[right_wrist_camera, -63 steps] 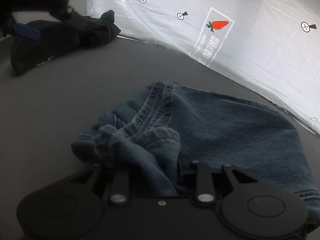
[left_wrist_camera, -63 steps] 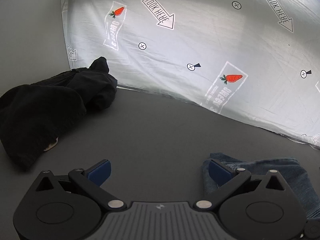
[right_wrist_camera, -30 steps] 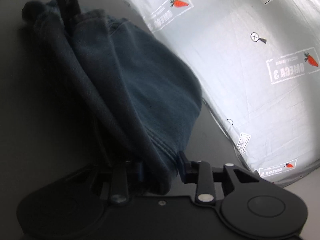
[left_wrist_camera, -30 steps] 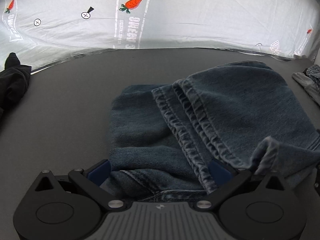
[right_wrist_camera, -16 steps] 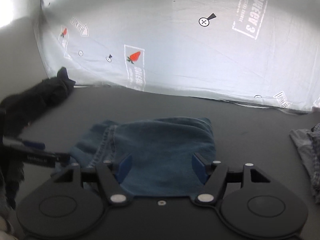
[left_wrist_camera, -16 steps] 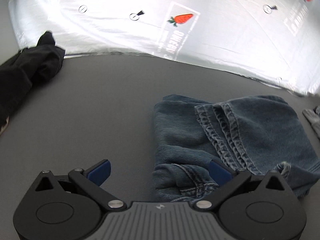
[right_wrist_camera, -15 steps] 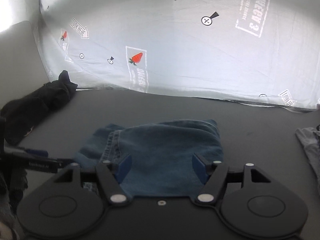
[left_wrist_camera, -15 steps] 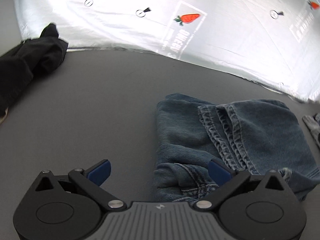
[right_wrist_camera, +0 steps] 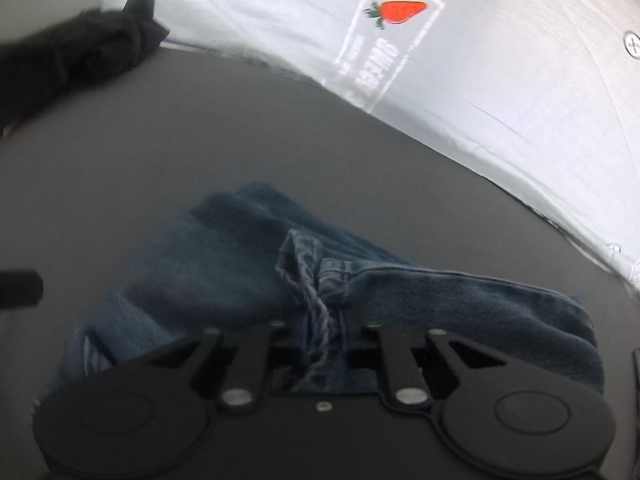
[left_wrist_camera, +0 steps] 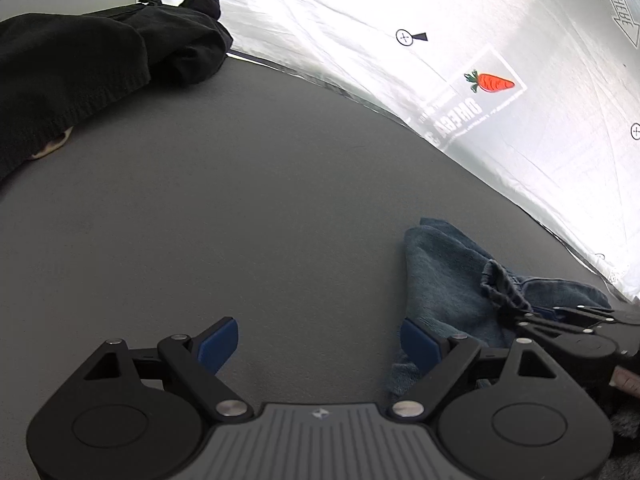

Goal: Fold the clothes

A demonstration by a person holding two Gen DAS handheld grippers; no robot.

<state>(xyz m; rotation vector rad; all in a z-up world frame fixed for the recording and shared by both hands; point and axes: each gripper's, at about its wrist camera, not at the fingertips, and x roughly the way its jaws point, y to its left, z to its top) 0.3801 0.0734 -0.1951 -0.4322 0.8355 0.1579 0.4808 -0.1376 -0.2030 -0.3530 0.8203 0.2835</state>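
Observation:
Blue jeans [right_wrist_camera: 224, 268] lie crumpled on the grey table [left_wrist_camera: 240, 200]. My right gripper [right_wrist_camera: 323, 334] is closing, its pads pinched on a bunched seam of the jeans. In the left wrist view the same jeans [left_wrist_camera: 444, 276] sit at the lower right, with the right gripper [left_wrist_camera: 518, 316] gripping their puckered edge. My left gripper [left_wrist_camera: 320, 344] stands wide, its jaws closing slightly, with only bare table between the blue pads. Its right pad [left_wrist_camera: 418, 344] is at the jeans' left edge.
A black garment [left_wrist_camera: 80, 52] is heaped at the table's far left corner, also seen as the black garment [right_wrist_camera: 68, 56] from the right wrist. A white printed sheet [left_wrist_camera: 500, 60] with carrot marks hangs behind the table. A finger of the left gripper [right_wrist_camera: 18, 288] shows at the left edge.
The right gripper, open over the jeans before, has come down and shut on a bunched seam. The left gripper has slid left off the jeans and rolled, bringing the black garment nearer.

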